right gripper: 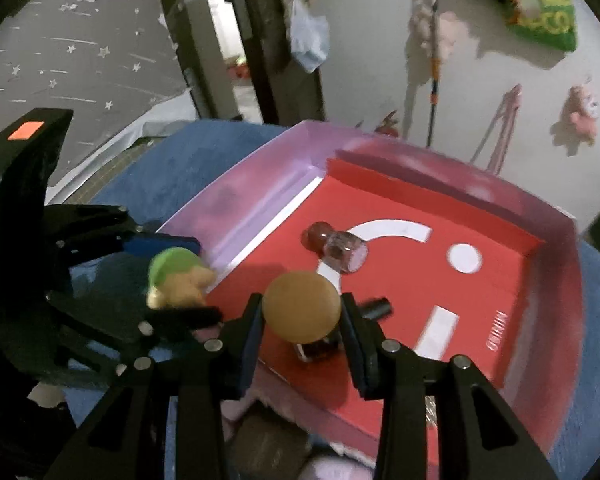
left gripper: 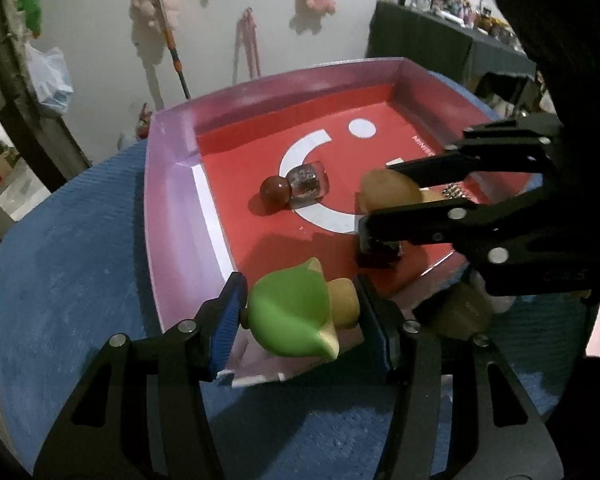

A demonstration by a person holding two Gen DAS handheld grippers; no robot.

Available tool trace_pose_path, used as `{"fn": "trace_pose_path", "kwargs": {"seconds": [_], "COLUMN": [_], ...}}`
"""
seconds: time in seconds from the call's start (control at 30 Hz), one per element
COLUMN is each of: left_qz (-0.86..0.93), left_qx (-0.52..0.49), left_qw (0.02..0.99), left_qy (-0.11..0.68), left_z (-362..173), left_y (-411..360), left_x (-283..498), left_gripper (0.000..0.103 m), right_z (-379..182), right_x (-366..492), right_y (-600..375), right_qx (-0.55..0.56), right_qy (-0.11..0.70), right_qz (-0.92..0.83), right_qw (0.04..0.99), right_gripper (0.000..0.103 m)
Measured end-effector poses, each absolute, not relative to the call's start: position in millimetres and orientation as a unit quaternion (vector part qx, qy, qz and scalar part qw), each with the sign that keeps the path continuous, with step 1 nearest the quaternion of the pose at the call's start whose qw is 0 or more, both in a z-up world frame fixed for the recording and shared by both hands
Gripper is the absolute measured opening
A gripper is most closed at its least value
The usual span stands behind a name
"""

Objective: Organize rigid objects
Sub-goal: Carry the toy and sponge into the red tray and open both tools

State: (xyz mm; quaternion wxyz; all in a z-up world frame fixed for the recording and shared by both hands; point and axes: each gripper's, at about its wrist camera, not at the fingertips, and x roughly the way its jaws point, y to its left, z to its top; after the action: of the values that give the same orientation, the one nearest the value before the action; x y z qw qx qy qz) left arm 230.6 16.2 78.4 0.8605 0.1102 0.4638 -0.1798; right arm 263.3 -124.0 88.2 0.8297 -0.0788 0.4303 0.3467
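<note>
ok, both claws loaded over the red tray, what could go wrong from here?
1. The left claw holds the green-capped figure above the tray's near wall; released here, it may land outside.
2. The right claw with its tan-topped bottle hangs close to the left claw; they might collide.
3. A drop could knock the small glass bottle.

Right gripper point(right gripper: 302, 316): fingers closed on a tan ball point(right gripper: 302, 307), held over the near part of the red tray point(right gripper: 512, 280). Left gripper point(right gripper: 180, 280), at frame left: clamped on a green-capped toy point(right gripper: 176, 276) just outside the tray's pink wall. A bottle point(right gripper: 338, 246) with a brown round stopper lies on its side on the tray floor. Blue cloth point(right gripper: 140, 188) covers the desk beneath.
</note>
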Motion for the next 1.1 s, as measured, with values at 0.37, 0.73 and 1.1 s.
{"fn": "trace_pose_path", "kwargs": {"seconds": [0.37,0.73,1.1], "left_qz": [-0.196,-0.197,-0.211], "left_qx": [0.135,0.179,0.222], "left_qw": [0.834,0.815,0.801], "left_qy": [0.499,0.515,0.514], "left_z": [64.9,62.9,69.7], "left_y": [13.6,3.7,-9.8], "left_x": [258.0,267.5,264.6], "left_gripper": [0.052,0.053,0.053], "right_z": [67.3,62.8,60.9], "right_x": [302.7,316.8,324.8], "right_y": [-100.5,-93.8,-106.0], "right_qx": [-0.083,-0.095,-0.096], "right_qy": [0.499,0.532,0.541], "right_qz": [0.366,0.361,0.355], "right_qw": [0.781,0.76,0.757], "right_gripper": [0.04,0.04,0.04]}}
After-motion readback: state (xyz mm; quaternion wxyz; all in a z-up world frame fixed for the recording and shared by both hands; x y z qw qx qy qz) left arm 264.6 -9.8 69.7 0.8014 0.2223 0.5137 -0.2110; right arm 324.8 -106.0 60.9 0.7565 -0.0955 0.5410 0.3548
